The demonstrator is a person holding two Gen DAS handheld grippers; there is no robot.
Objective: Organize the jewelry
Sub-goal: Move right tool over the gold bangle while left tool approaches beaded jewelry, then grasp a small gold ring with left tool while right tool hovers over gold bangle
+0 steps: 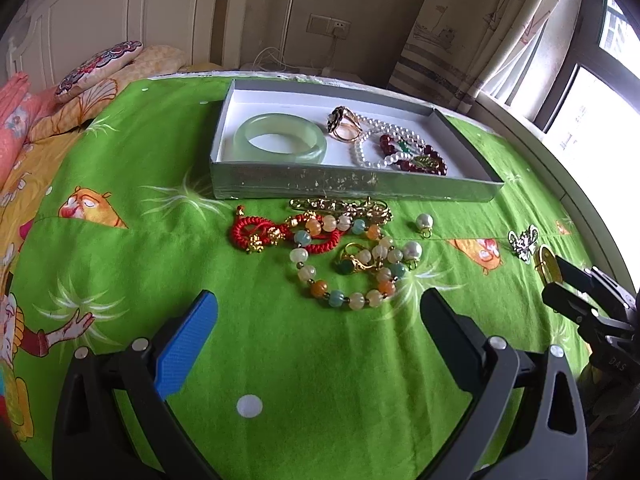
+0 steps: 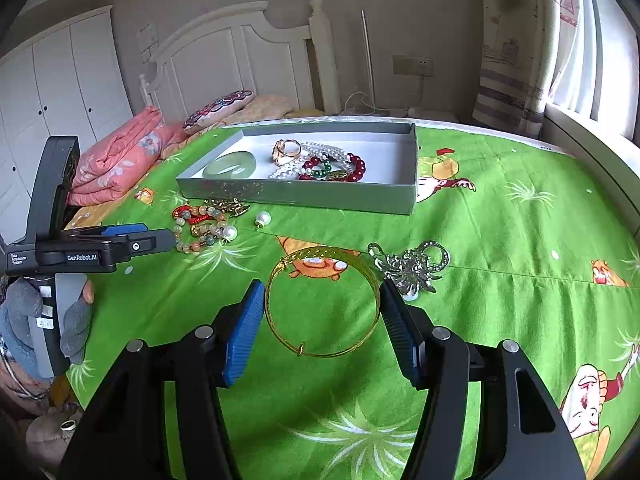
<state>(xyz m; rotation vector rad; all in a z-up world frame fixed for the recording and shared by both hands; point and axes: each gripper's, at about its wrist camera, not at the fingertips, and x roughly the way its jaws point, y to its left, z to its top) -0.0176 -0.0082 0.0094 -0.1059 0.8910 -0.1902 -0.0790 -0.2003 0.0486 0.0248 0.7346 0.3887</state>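
A grey box [image 1: 352,186] [image 2: 296,196] on the green bedsheet holds a jade bangle [image 1: 280,140], a gold ring [image 1: 344,124], pearl and red bead bracelets [image 1: 400,148]. In front lie a red cord bracelet [image 1: 272,232], a pastel bead bracelet [image 1: 344,264], gold pieces and pearl earrings [image 1: 424,224]. My left gripper [image 1: 320,320] is open and empty, just short of the bead bracelet. My right gripper [image 2: 322,312] is open, its fingers on either side of a thin gold bangle [image 2: 322,304], which lies on the sheet. A silver brooch [image 2: 412,268] lies beside it.
Pillows [image 2: 220,110] and a folded pink quilt [image 2: 120,156] lie at the bed's head by the white headboard [image 2: 240,52]. A window and curtain [image 2: 560,40] are at the right. The bed's right edge [image 1: 560,168] runs close to the windowsill.
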